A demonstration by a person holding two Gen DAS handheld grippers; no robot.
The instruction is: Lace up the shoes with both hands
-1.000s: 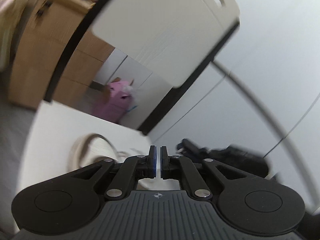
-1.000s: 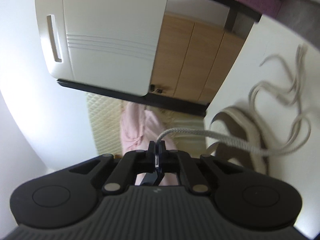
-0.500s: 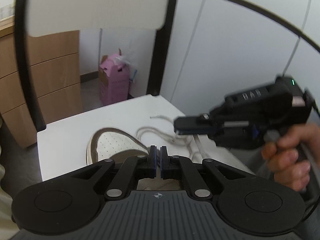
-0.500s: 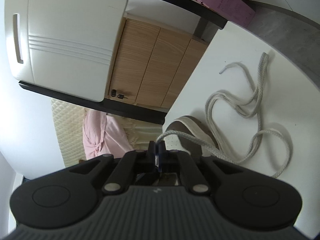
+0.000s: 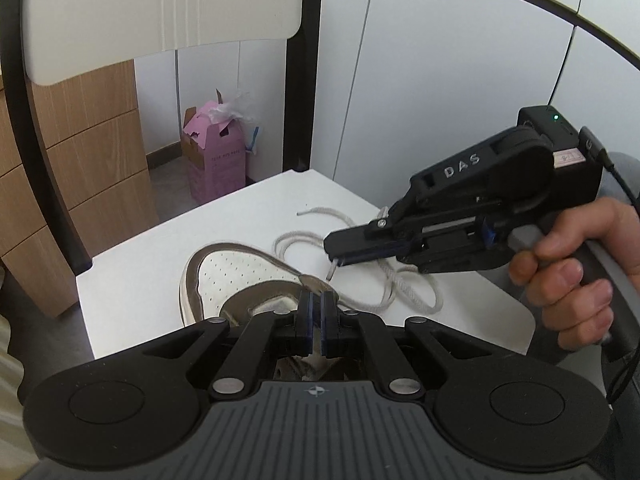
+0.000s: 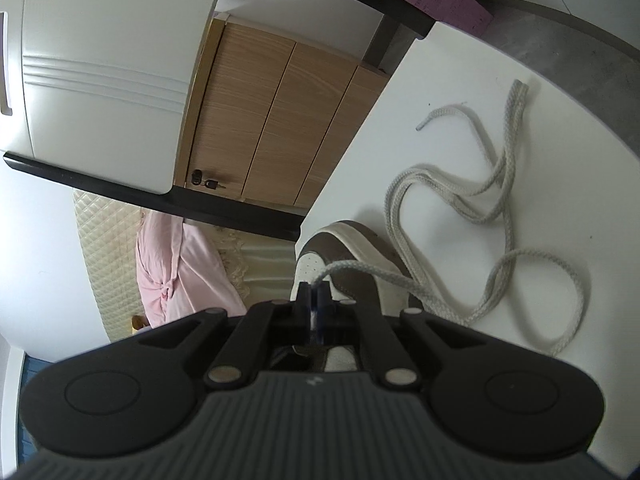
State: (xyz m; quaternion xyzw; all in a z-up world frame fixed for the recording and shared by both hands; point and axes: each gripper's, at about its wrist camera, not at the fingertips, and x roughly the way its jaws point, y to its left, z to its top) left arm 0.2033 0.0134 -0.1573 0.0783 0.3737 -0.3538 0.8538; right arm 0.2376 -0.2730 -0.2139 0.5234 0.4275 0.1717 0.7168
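1. Left gripper (image 5: 317, 312) fingers pressed together, nothing visible between them; tips sit low over the shoe's (image 5: 236, 276) tongue area, contact unclear.
2. Right gripper (image 6: 315, 300) fingers clamped on the lace (image 6: 460, 216); cord end pinched between the pads and leads out rightward over the shoe's toe.
3. Same gripper seen from the left wrist view: black body, "DAS" lettering, green light on top, held by a hand (image 5: 576, 276) at right; its tip hangs just above and right of the shoe, a bit of lace end poking out below.
4. Shoe: white perforated toe, brown trim, lying on a white table (image 5: 132, 280), toe pointing away from the left camera.
5. Rest of lace lies loose in several loops on the table right of the shoe; one free end points toward the far table edge.
6. Background: white chair back (image 5: 160, 4) with dark frame, wooden drawers (image 5: 80, 152), pink box (image 5: 216, 160) on the floor, pink cloth (image 6: 180, 272).
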